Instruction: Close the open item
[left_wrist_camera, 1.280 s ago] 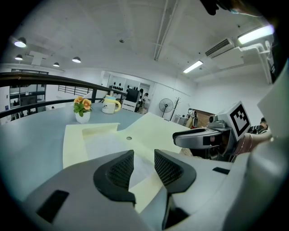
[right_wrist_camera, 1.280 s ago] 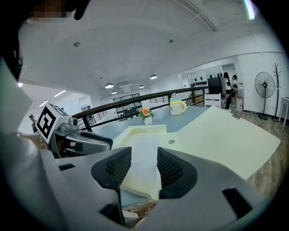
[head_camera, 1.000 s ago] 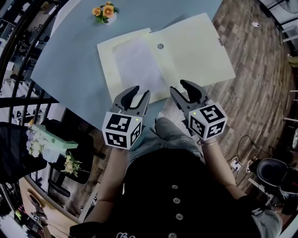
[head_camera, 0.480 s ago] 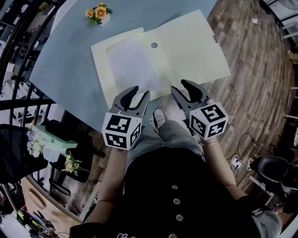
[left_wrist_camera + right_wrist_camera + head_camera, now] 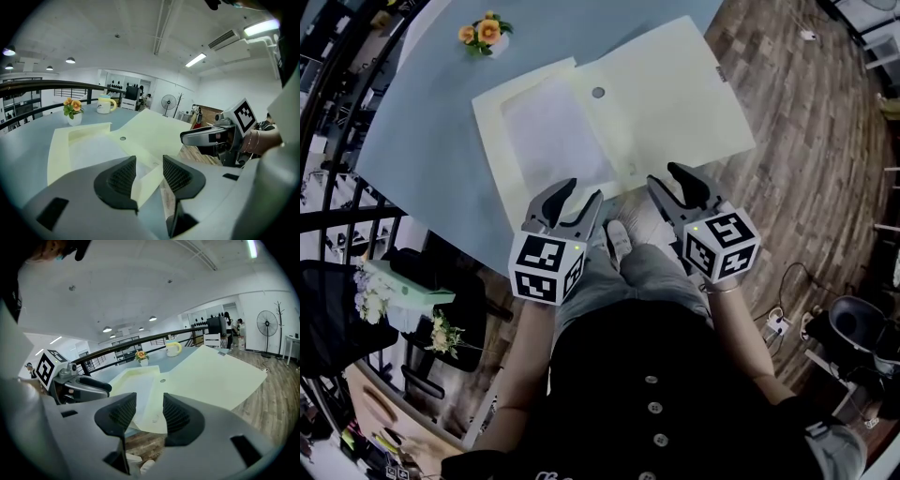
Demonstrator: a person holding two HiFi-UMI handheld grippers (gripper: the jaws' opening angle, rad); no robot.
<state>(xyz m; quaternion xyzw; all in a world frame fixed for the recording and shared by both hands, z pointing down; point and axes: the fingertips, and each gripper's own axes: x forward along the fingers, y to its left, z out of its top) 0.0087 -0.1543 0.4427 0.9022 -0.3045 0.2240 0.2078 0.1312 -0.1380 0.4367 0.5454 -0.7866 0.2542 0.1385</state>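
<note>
A pale yellow folder (image 5: 609,117) lies open on the blue-grey table (image 5: 431,122), with a white sheet (image 5: 553,131) in its left half and a round snap (image 5: 598,93) near the fold. Its right flap (image 5: 684,89) reaches past the table's edge. My left gripper (image 5: 581,193) hovers at the folder's near edge. Its jaws have just been opening, and only the folder's near corner (image 5: 146,180) shows through the gap, unpressed. My right gripper (image 5: 666,178) is open just to the right, by the flap's near edge, with nothing between its fingers.
A small pot of orange flowers (image 5: 478,36) stands at the table's far left, and a yellow-handled mug (image 5: 106,104) stands beyond it. A dark railing (image 5: 347,187) runs along the left. Wooden floor (image 5: 806,141) lies to the right, and my shoe (image 5: 619,240) shows below the table's edge.
The folder and table have slid up and left in the head view, so both grippers now sit a little nearer its near right. The left jaws stand slightly wider.
</note>
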